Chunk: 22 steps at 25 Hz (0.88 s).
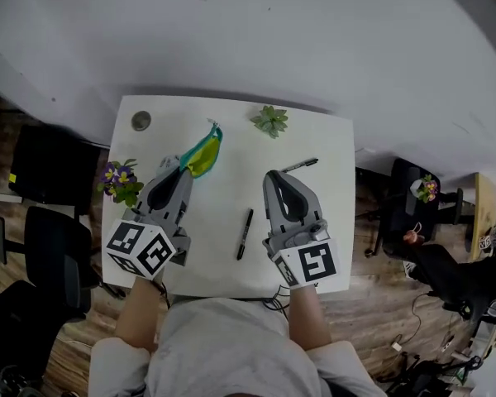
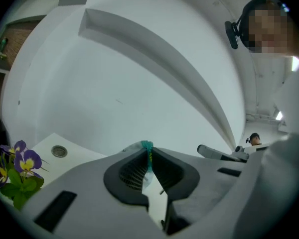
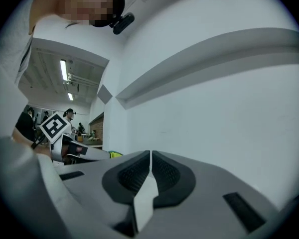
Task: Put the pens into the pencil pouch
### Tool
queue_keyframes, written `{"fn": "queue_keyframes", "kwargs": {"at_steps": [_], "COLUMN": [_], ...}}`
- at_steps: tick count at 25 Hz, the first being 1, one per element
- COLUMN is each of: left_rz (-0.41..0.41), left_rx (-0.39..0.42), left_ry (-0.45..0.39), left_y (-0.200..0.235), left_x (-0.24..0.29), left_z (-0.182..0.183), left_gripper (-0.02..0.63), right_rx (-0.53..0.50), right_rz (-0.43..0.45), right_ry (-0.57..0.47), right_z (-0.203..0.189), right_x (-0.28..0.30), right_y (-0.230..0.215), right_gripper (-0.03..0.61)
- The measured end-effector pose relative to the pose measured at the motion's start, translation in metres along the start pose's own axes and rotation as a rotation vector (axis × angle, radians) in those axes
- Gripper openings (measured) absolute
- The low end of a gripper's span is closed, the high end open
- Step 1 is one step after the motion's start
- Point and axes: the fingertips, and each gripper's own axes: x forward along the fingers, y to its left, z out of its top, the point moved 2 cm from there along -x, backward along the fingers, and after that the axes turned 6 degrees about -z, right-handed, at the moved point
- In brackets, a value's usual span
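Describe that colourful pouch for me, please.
The pouch is a slim, soft-looking bag, teal along one edge and yellow-green on its side, with a small pale tip at the far end. The left claw is shut on its near end, pinching the teal edge, so it juts out beyond the claw, seemingly held above the white table. Nothing else touches it.

- In my left gripper view, the jaws cover most of the pouch (image 2: 147, 145); only its teal edge shows.
- Overhead, my left gripper (image 1: 184, 168) hides the pouch's (image 1: 203, 152) near end.
- Round disc (image 1: 140, 121), table (image 1: 219, 230) corner: too small to identify.
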Motion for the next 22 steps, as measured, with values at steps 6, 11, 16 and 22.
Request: {"fn": "queue_keyframes", "kwargs": {"at_steps": [6, 11, 16, 22], "left_rz": [-0.108, -0.142, -0.170, -0.189], "left_rx": [0.031, 0.092, 0.059, 0.061], "left_ry": [-0.025, -0.035, -0.054, -0.066], "left_y": [-0.032, -0.047, -0.053, -0.059], "left_x": [-0.031, -0.059, -0.083, -0.102], "left_z": [0.007, 0.006, 0.004, 0.000], "left_gripper": [0.046, 0.046, 0.046, 0.046], "right_rx": [0.014, -0.007, 0.010, 0.079], "right_rz": [-0.080, -0.135, -0.182, -0.238], "right_ry": [0.023, 0.047, 0.074, 0.222], "right_z": [0.000, -0.007, -0.014, -0.050], "right_x": [-0.039, -0.068, -0.088, -0.099], "right_y": [0.019, 0.039, 0.053, 0.054], "right_gripper": [0.034, 0.034, 0.035, 0.035]}}
